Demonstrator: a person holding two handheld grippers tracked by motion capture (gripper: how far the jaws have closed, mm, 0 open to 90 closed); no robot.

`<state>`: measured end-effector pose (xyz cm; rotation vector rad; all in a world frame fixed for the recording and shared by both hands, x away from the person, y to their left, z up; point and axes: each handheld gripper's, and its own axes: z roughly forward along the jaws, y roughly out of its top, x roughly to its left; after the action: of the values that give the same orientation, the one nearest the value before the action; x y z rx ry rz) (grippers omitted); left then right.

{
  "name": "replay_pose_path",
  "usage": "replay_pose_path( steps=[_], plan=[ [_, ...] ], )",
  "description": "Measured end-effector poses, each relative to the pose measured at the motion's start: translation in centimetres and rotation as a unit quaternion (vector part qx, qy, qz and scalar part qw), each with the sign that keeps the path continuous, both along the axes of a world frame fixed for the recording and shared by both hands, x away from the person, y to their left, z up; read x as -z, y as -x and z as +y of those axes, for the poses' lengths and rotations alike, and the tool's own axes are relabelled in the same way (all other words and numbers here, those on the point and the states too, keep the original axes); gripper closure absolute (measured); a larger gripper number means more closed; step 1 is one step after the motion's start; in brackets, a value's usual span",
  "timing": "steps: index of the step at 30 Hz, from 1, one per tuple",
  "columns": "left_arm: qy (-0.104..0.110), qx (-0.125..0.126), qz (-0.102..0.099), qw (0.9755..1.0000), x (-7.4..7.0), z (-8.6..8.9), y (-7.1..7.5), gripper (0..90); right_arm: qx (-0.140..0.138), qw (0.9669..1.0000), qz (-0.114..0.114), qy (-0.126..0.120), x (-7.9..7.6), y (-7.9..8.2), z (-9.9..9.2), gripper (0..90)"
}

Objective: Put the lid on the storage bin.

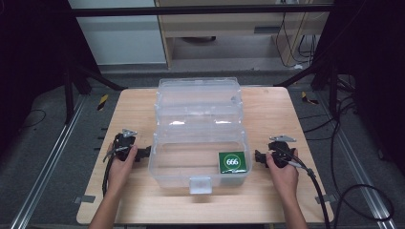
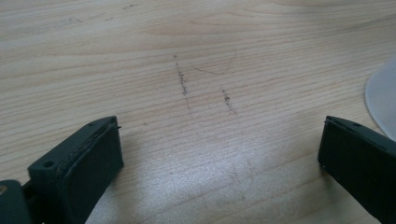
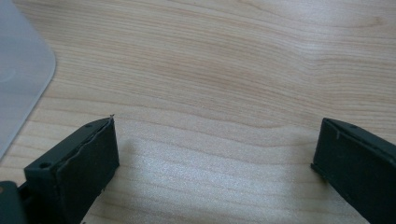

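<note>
The clear plastic box (image 1: pixel 199 138) sits mid-worktop (image 1: pixel 267 200), lid open, a green card (image 1: pixel 232 162) in its front right corner. It looks light, stiff and slippery; the front latch (image 1: pixel 200 184) seems the likeliest hold. Left gripper (image 1: pixel 143 153) and right gripper (image 1: pixel 258 158) flank it, fingers wide apart, empty.

left gripper (image 1: pixel 143 153): black body, grey three-cornered plate on top with small dark screws at its corners
left gripper cable: black, trails back along the forearm
left gripper jaws: two black blocks with flat matte pads, a round screw hole in the top of one (image 2: pixel 219 154)
right gripper (image 1: pixel 258 158): black body, grey three-cornered plate on top
right gripper cable: thick and black, with thinner light wires beside it near the body
right gripper jaws: black blocks, slightly ragged pad edge, one round screw hole (image 3: pixel 215 151)
forearms: bare, no sleeves or gloves
</note>
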<state>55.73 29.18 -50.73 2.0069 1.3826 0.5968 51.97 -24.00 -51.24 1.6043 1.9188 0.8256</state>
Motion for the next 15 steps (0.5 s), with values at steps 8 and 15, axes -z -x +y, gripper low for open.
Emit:
replay_pose_path(
  steps=[8,15],
  plan=[
    [-0.002,0.046,-0.001,0.9989,-0.2,0.0,0.8,2.3,-0.013,0.9999,0.000,0.000,0.0,0.0,-0.2,0.3],
    [-0.015,0.079,-0.057,0.9951,-4.2,0.5,2.9,4.3,-0.049,0.9970,0.000,0.060,-1.3,0.4,-0.6,7.4]
  ],
)
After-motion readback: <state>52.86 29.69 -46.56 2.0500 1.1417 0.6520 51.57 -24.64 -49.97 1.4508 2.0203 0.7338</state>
